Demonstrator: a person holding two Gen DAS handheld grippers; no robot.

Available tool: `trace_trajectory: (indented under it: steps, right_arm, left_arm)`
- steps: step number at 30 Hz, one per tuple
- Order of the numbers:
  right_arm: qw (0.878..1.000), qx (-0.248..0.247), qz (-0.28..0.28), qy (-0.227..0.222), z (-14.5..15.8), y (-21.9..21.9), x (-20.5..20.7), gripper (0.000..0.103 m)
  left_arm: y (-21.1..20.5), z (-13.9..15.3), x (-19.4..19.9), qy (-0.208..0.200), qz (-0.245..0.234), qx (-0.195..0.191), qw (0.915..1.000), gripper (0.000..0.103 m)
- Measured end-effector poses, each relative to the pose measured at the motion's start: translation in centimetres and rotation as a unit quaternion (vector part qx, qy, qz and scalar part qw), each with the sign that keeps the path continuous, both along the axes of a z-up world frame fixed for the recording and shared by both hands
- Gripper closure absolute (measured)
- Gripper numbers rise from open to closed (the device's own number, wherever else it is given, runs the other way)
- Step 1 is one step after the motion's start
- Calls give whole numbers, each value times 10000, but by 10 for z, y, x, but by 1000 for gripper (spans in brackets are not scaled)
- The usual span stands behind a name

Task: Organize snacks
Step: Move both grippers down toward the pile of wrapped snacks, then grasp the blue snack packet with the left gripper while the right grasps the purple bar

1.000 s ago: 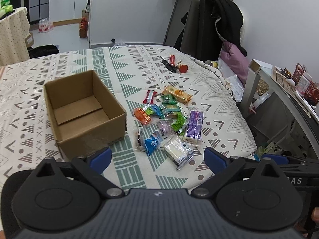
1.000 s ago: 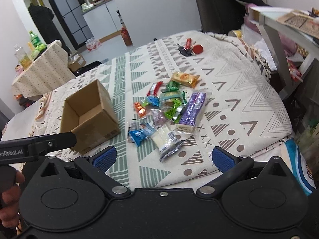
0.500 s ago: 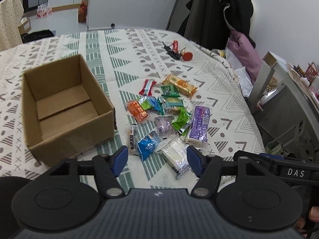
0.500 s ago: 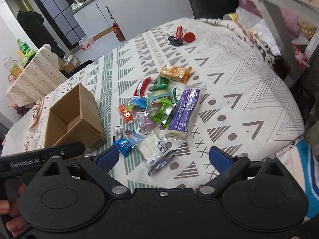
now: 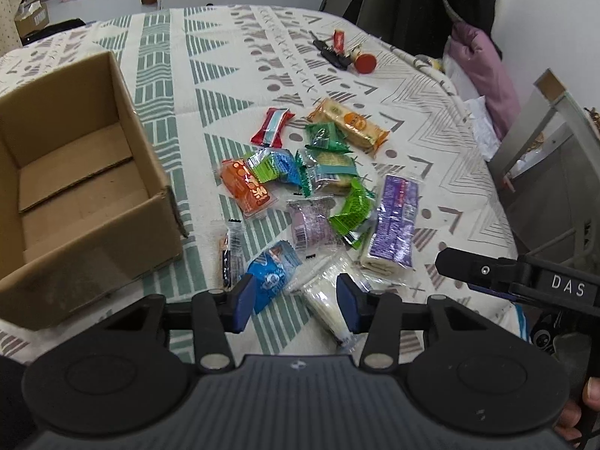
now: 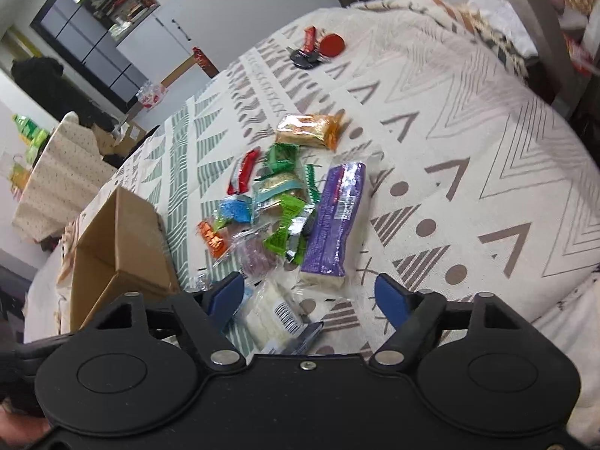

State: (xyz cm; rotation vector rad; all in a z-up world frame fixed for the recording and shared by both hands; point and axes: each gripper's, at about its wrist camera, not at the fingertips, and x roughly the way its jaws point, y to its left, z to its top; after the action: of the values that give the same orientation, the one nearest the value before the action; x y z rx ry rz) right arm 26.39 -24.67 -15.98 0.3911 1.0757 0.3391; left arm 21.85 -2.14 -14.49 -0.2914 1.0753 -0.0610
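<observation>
Left hand-held gripper low over white packet, jaws apart (right likewise, seemingly wider)

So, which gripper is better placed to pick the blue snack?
Left, probably. The left gripper hangs open right at the blue snack, box alongside. The right gripper faces the white pack.

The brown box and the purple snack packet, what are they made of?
The brown box looks like plain cardboard: dull tan walls, folded flaps on its floor and a scuffed corner. The purple snack packet seems to be thin shiny plastic film or foil: it glints, crinkles, and has clear sealed ends. Which of the two the wrapper is, the look leaves open.
</observation>
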Motion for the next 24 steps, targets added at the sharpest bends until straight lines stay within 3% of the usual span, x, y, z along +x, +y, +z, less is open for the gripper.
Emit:
trace_trajectory:
  steps: [18,24]
  right_arm:
    - [9993,-24,-16,363,-45,13,42,31]
    - [9991,-73,-112,412,-52,9,48,31]
  left_arm:
    - [-5,-49,43,479,113,254,9985,56]
    - [-5,-50,55,536,278,217,9979,41]
